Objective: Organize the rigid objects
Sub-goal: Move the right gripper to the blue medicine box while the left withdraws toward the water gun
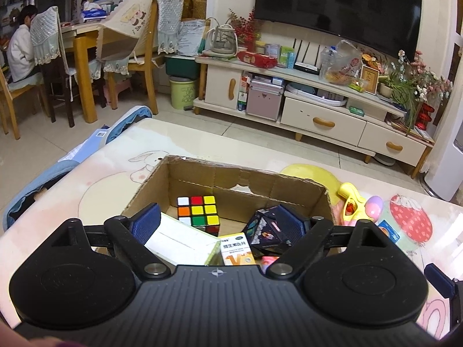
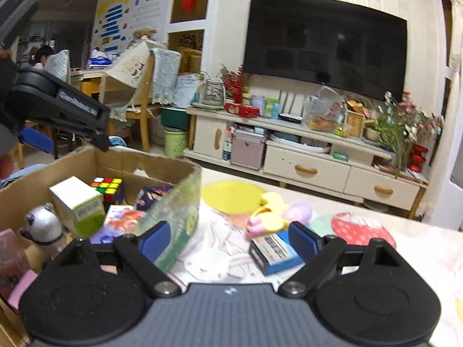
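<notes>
- Left wrist view: left claw [image 1: 217,222] spread wide, empty, over cardboard box [image 1: 301,192]; puzzle cube [image 1: 199,212] and small cartons inside.
- Right wrist view: right claw [image 2: 230,238] open, holding nothing, above table [image 2: 419,240].
- Blue box [image 2: 273,253] lies on table just beside right pad.
- Advice: centre claw over blue box, grip its narrow sides squarely, clear yellow toy [image 2: 267,212].

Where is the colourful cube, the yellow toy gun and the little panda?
colourful cube [image 1: 199,212]: left wrist view, middle of its top face.
yellow toy gun [image 1: 353,204]: left wrist view, its yellow body on the table.
little panda [image 2: 43,225]: right wrist view, its white body.
</notes>
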The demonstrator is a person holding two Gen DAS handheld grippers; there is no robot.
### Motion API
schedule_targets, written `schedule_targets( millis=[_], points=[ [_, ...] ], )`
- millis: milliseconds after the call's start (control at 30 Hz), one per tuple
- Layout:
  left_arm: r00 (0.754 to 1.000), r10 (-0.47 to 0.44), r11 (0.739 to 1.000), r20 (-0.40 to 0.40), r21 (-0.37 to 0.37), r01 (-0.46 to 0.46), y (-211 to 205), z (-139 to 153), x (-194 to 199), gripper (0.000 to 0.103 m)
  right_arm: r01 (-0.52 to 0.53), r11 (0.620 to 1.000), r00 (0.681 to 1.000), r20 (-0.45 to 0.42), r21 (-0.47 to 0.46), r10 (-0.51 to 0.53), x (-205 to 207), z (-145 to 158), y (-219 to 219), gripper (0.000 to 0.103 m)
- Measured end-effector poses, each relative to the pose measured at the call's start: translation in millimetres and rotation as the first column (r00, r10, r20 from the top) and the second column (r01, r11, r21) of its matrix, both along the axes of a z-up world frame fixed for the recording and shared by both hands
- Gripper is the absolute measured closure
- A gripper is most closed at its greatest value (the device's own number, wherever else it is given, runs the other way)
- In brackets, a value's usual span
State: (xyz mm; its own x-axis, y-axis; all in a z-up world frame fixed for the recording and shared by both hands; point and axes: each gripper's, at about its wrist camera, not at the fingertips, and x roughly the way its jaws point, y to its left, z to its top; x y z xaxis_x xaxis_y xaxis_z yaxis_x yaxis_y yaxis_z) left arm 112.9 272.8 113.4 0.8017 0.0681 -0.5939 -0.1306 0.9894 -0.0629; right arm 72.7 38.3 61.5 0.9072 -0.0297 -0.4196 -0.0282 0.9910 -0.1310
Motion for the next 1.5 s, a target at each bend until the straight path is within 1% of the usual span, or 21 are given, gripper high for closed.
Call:
schedule_targets(
  millis=[167, 367, 633, 867, 1067, 1133, 1300, 1367, 1400, 1433, 1500],
  points=[
    [1.0, -0.024, 1.0, 0.001, 0.014, 0.024, -1, -2, 0, 0.0, 0.048, 0.999, 0.999, -0.02, 0.01, -0.048, 1, -13, -12, 0.013],
    [0.998, -0.057, 0.998, 0.005, 0.028, 0.056, -4, -3, -3, 0.0, 0.116, 0.992, 0.992, -0.046, 0.048, -0.114, 11, -29, -29, 0.008],
    [0.994, -0.104, 0.994, 0.01, 0.044, 0.104, -8, -4, -5, 0.0, 0.205, 0.975, 0.975, -0.106, 0.081, -0.196, 50, -49, -43, 0.004],
    [0.993, -0.12, 0.992, 0.011, 0.049, 0.12, -9, -7, -5, 0.0, 0.236, 0.966, 0.964, -0.149, 0.105, -0.22, 81, -62, -50, 0.001],
    [0.99, -0.141, 0.989, 0.011, 0.053, 0.14, -11, -8, -7, 0.0, 0.302, 0.947, 0.939, -0.204, 0.111, -0.276, 100, -73, -59, 0.001],
    [0.989, -0.151, 0.987, 0.009, 0.056, 0.15, -11, -8, -8, 0.0, 0.321, 0.938, 0.934, -0.211, 0.135, -0.289, 104, -73, -65, 0.001],
    [0.987, -0.162, 0.985, 0.011, 0.068, 0.161, -9, -8, -8, 0.0, 0.363, 0.924, 0.917, -0.224, 0.121, -0.331, 109, -72, -71, 0.001],
    [0.987, -0.159, 0.985, 0.013, 0.064, 0.158, -6, -8, -8, 0.0, 0.37, 0.922, 0.915, -0.219, 0.115, -0.34, 106, -71, -74, 0.004],
    [0.988, -0.156, 0.986, 0.014, 0.063, 0.155, -5, -7, -8, 0.0, 0.376, 0.921, 0.913, -0.215, 0.105, -0.348, 105, -70, -74, 0.01],
    [0.988, -0.155, 0.986, 0.015, 0.063, 0.153, -5, -8, -8, 0.0, 0.38, 0.92, 0.911, -0.209, 0.095, -0.355, 103, -70, -76, 0.018],
    [0.988, -0.154, 0.986, 0.017, 0.063, 0.152, -5, -8, -9, 0.0, 0.381, 0.921, 0.912, -0.202, 0.088, -0.358, 98, -68, -82, 0.026]
  ],
)
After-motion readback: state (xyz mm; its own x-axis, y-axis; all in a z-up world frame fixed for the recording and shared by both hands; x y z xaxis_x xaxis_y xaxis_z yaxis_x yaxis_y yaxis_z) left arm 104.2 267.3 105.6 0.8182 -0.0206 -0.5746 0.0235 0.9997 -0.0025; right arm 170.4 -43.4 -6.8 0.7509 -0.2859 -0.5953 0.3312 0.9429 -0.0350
